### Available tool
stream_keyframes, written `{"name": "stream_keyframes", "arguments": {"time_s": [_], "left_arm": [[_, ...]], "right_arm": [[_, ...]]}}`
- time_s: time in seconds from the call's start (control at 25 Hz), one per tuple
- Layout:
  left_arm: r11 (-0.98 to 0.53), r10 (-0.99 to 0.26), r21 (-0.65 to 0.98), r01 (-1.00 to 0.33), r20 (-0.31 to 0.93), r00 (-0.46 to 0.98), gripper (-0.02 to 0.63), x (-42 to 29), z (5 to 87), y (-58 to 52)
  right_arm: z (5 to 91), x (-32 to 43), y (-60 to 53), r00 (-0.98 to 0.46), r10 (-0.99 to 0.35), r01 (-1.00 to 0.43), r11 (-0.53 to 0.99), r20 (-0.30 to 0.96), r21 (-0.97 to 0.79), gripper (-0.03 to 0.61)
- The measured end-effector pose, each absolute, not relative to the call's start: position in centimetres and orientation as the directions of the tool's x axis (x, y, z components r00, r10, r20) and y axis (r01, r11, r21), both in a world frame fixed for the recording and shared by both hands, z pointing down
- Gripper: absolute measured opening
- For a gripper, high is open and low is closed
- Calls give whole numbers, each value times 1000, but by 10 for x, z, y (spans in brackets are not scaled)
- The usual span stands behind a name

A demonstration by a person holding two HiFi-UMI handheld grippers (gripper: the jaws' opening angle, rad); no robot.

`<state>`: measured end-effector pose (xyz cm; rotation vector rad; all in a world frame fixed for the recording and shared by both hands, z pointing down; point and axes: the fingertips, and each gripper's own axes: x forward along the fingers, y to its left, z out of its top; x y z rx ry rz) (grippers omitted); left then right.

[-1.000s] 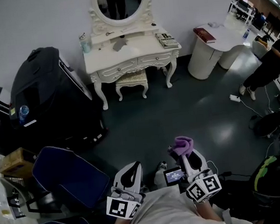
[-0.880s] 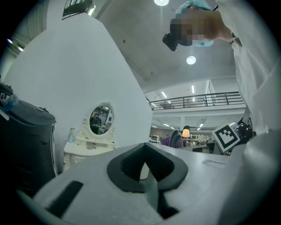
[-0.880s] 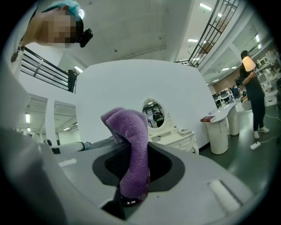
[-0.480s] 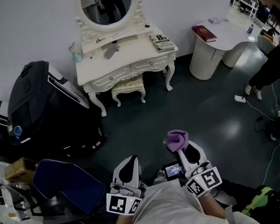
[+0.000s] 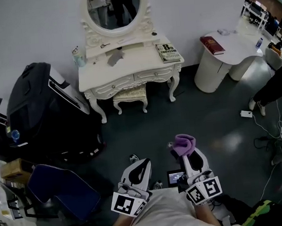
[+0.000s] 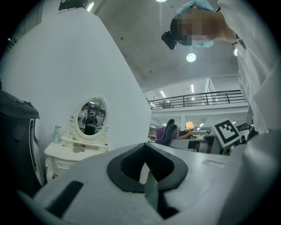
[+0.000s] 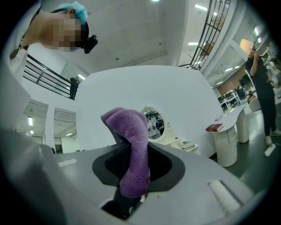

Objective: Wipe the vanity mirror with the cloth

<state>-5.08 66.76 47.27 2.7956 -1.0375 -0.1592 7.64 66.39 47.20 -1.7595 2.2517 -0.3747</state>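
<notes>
Oval vanity mirror in its white carved frame [image 5: 114, 7], standing against the far wall on top of the white dressing worktop [image 5: 141, 61], well apart from both claws across a stretch of dark floor [image 5: 190, 110] (the glass itself too far off to judge for smears).

Being carried in the right claw [image 5: 185, 151]: a purple fleece cloth [image 5: 183, 143], clamped between the jaws, with a folded lobe sticking up above the tips and the rest trailing down into the claw's throat. Riding alongside it, the left claw [image 5: 141, 163], jaws drawn together on nothing.

Judging the step in hand to be the approach: cloth already gripped, mirror not yet within reach, no wiping begun. Probably calling next for closing the gap to the worktop, then raising the right claw so that the free lobe of cloth, not the hard jaw tips, is meeting the glass.

Also needing care around the small white stool [image 5: 129, 93] tucked under the worktop, and around the pale bottle [image 5: 78, 56] and the book [image 5: 168, 52] resting on it, all lying near a reach toward the glass.
</notes>
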Motion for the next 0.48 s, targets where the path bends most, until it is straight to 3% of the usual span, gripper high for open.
{"name": "stream_keyframes", "arguments": {"time_s": [0.48], "left_arm": [[-771,-630,197,-605,-100,770,8,-53,459,503]], "right_arm": [[467,91,522,-165,-986,-920,157,-10,-360,104]]}}
